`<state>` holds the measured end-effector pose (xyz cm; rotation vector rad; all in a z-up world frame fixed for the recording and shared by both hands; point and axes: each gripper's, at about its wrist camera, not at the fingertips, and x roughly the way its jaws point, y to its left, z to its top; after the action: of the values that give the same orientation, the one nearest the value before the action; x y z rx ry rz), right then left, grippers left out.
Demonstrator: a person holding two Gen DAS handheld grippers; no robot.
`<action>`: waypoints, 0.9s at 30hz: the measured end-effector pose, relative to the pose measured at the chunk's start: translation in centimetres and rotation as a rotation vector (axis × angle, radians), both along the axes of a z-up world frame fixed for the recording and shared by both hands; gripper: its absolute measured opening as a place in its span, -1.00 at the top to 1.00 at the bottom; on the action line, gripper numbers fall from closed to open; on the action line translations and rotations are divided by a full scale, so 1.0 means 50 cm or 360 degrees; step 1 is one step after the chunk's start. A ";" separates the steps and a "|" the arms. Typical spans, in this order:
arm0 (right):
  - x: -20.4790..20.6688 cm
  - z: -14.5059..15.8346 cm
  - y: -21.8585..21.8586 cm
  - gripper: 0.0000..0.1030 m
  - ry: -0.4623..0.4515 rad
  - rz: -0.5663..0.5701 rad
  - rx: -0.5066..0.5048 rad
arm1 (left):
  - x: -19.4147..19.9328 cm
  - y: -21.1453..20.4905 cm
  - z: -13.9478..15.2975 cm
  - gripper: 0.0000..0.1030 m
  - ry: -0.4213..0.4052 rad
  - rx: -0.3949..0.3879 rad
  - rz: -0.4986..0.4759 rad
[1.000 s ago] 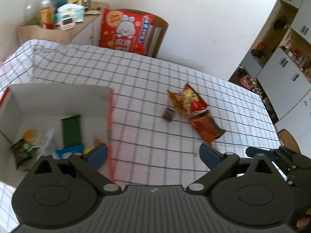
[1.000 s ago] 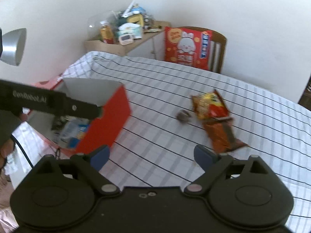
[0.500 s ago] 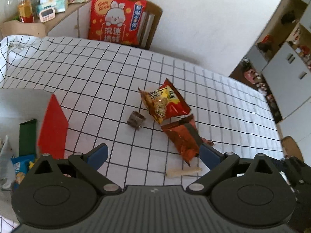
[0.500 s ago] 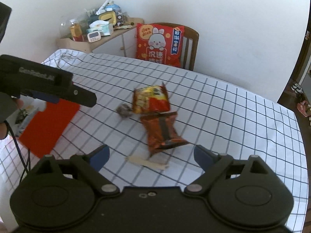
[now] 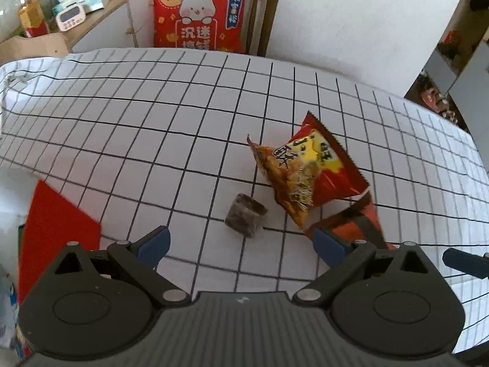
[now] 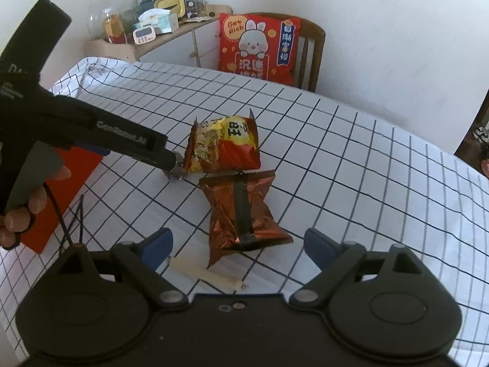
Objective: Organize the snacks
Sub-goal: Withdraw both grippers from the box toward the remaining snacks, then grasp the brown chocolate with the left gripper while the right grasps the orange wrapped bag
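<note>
Both tongs spread wide, empty. Left tongs [image 5: 241, 241] over dark candy [image 5: 246, 219]; right tongs [image 6: 238, 240] over brown bag [image 6: 244, 211]. Yellow-red bag [image 6: 224, 145] touches brown bag's far end; pale stick [image 6: 204, 273] nearest. All on checked counter [image 6: 351, 159]; red box [image 5: 55, 229] at left

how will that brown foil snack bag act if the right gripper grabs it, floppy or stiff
The brown foil snack bag looks crinkled and puffy, so it will probably flex and feel light. Its shiny film may slip between the fingers. It lies flat, so rolling seems unlikely.
</note>
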<state>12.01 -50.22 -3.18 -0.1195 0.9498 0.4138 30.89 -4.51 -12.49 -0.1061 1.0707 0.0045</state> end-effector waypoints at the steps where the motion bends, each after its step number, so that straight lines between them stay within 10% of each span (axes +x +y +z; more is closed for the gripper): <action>1: 0.006 -0.005 0.003 -0.79 0.0005 0.0008 0.0000 | 0.008 0.002 -0.008 -0.94 0.0011 -0.0002 -0.0007; 12: 0.074 -0.077 0.039 -0.74 0.0083 -0.0013 -0.0070 | 0.058 0.010 -0.072 -0.86 0.0081 -0.0019 -0.0079; 27: 0.083 -0.106 0.057 -0.18 0.0072 -0.0043 -0.0157 | 0.062 0.010 -0.090 0.35 0.0055 -0.0003 -0.0122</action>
<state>16.14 -47.37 -8.49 -0.1877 1.0154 0.3460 33.98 -4.02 -17.00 -0.0669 1.1089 -0.0643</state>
